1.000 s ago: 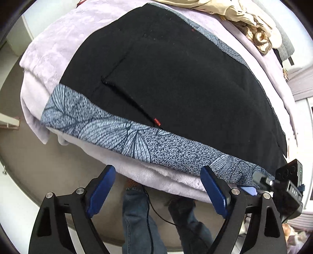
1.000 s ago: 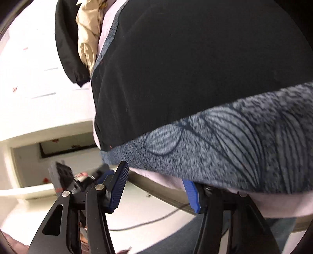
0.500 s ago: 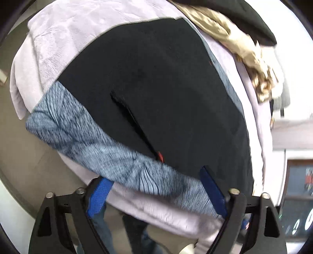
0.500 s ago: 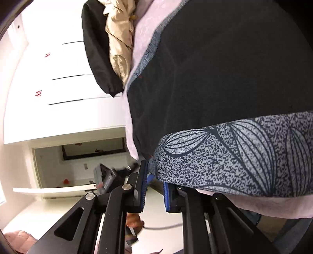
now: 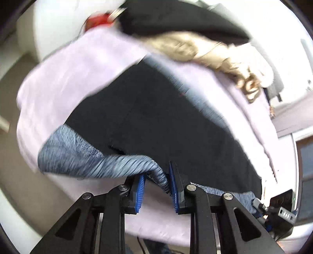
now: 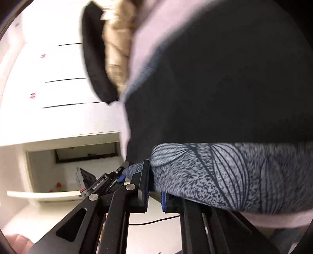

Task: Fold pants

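Observation:
The black pants (image 5: 166, 125) lie flat on a lilac blanket (image 5: 74, 78), with a blue-grey leaf-patterned waistband (image 5: 82, 162) along the near edge. My left gripper (image 5: 156, 181) is shut on a bunched fold of that waistband. My right gripper (image 6: 154, 187) is shut on the other end of the waistband (image 6: 225, 175), at the corner of the pants (image 6: 215, 88). The waistband is lifted slightly off the blanket at both grips. The view is motion-blurred.
A beige garment (image 5: 205, 52) and a black garment (image 5: 176, 17) are piled at the far end of the blanket; both show in the right wrist view (image 6: 115, 48). White cabinet doors (image 6: 49, 78) and a cable on the floor (image 6: 152, 220) lie to the left.
Both grippers went from open to shut on the waistband. The left gripper moved in, closed and bunched the band up. Both views have swung toward the far end of the pants.

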Available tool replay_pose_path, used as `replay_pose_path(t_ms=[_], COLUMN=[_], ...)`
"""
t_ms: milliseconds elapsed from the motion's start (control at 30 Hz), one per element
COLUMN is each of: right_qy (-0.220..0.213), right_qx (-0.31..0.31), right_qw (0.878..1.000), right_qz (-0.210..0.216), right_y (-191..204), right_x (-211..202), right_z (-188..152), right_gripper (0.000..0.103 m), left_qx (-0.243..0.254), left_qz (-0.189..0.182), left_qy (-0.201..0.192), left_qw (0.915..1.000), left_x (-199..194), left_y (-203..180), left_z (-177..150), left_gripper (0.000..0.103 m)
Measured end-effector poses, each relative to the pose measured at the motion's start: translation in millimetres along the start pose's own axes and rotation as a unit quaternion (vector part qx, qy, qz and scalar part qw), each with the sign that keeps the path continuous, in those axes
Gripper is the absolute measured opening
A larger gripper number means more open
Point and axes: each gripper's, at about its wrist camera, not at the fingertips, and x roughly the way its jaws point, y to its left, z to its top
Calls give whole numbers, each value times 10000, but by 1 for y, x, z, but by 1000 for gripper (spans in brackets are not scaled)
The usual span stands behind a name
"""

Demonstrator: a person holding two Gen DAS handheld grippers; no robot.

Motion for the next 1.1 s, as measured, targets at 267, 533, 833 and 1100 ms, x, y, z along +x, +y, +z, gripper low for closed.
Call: replay_pose_path(t_ms=[267, 533, 833, 1100], right_qy=[101, 233, 31, -1371], right_qx=[-468, 39, -785, 611], right_qw=[9976, 9963, 9933, 9741], right_qz=[-507, -828, -848, -1692], right_y=[11, -43, 8, -110], right_x=[28, 73, -6, -190], right_z=[134, 202, 135, 46], right_gripper=[10, 34, 86, 86], left_qx=[1014, 1021, 2750, 3462], left_qz=[343, 1378, 1076, 43], left_qy=[-813, -644, 205, 1321], left_qw=[9909, 9831, 9552, 9288], left_x=[62, 129, 108, 161], left_y=[-59, -40, -117, -255], left_z=[113, 139, 40, -88], left_gripper=[57, 70, 70, 70])
